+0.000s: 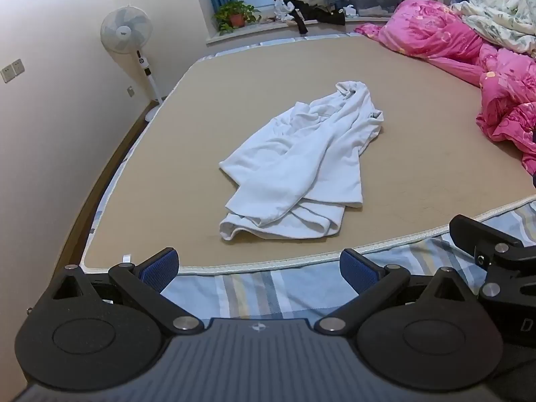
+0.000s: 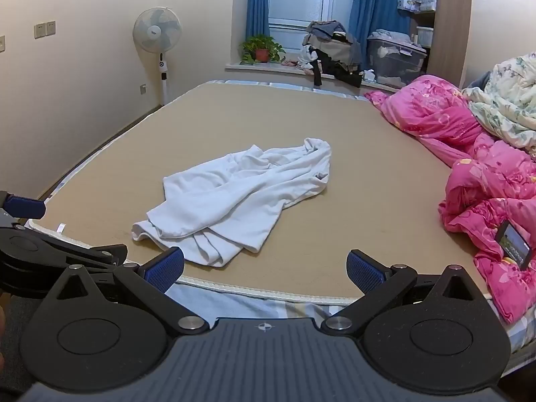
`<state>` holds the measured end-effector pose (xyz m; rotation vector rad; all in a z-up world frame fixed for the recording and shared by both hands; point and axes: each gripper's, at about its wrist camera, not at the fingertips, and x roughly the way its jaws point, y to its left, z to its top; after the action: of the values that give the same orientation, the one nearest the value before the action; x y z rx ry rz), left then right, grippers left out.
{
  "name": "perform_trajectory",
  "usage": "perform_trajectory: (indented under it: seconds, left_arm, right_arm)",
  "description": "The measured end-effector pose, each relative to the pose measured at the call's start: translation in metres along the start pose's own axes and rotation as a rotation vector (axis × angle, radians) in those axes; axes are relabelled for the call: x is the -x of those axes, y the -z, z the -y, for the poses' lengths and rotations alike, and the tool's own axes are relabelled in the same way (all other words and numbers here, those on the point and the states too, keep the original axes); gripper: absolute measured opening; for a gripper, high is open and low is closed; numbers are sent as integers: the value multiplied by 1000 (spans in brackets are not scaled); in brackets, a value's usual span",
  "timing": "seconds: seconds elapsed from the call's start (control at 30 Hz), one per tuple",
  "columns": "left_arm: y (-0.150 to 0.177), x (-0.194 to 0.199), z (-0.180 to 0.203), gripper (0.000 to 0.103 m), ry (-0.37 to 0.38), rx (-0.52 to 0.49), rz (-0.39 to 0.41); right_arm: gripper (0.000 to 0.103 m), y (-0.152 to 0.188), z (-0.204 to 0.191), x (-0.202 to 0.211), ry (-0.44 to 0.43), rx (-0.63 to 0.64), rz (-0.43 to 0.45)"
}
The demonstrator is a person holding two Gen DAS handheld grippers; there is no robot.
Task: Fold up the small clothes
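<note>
A crumpled white garment lies in a heap on the tan mat of the bed; it also shows in the right wrist view. My left gripper is open and empty, hovering over the bed's near edge, short of the garment. My right gripper is open and empty, also at the near edge, to the right of the left one. The right gripper's body shows at the right of the left wrist view. The left gripper shows at the left of the right wrist view.
A pink quilt and a floral blanket are piled along the bed's right side, with a phone on the quilt. A standing fan, a potted plant and a clothes pile are at the far wall.
</note>
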<state>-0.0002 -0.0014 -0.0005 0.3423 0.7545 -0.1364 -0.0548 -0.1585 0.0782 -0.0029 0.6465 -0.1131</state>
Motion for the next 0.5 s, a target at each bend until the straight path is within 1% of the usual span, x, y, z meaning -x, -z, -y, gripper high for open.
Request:
perform_trajectory:
  seconds: [0.1,0.27,0.3,0.33,0.5]
  left_arm:
    - [0,1,2,102,-2,5,-6]
    - [-3,6,0,102,7,7,5]
    - [1,5,-4,102,15,13,8]
    - [1,1,-1,102,12,10,9]
    - [4,2,-3,102,12,15,10]
  right_arm:
    - [102,0,0,0,2,1,3]
    - [102,1,0,0,4,4,4]
    - [102,1,0,0,4,3,6]
    - [102,1,0,0,3,3,5]
    - [102,1,-1,-1,4,4,4]
